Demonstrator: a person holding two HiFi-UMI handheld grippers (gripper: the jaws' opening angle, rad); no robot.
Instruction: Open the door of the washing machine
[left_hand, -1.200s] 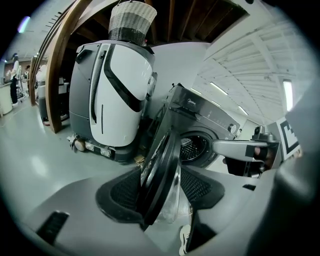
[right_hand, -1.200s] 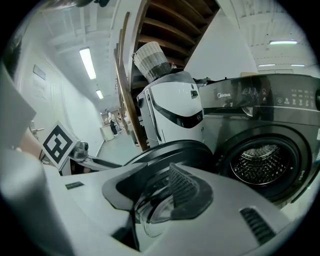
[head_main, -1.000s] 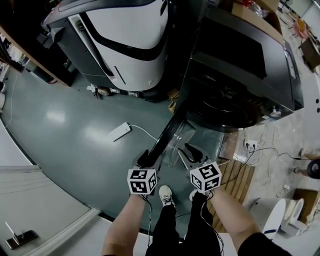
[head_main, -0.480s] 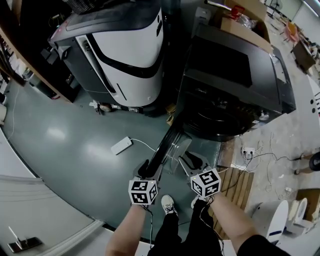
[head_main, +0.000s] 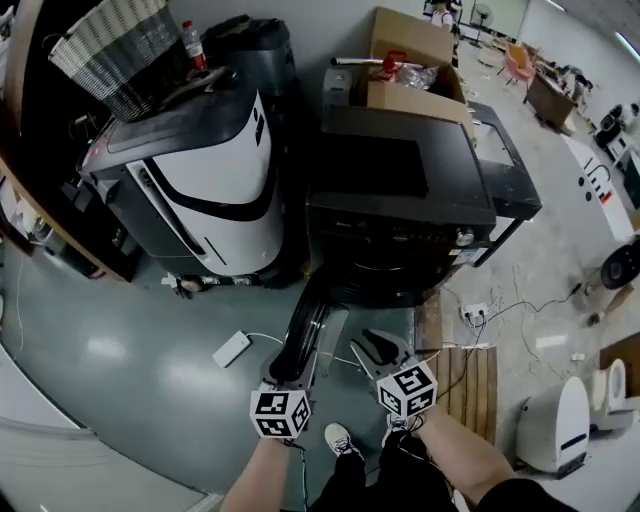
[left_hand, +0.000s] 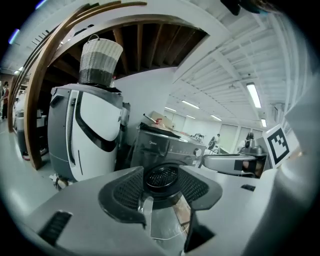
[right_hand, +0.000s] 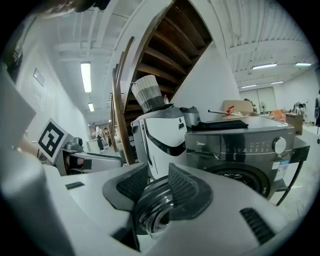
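Black-rimmed round glass washer door (head_main: 303, 340) stands open just ahead of both claws. Left gripper (left_hand: 160, 190) is spread, its jaws just narrowing on nothing. Right gripper (right_hand: 152, 192) is spread and empty. A stray nudge could swing the door shut.

Left gripper (head_main: 288, 378) and right gripper (head_main: 383, 352) both grey, black ribbed pads (left_hand: 122, 192), white cubes (head_main: 281, 413) bearing black square markers; black trousers (head_main: 400, 482), white shoe (head_main: 340, 440) at lower centre.
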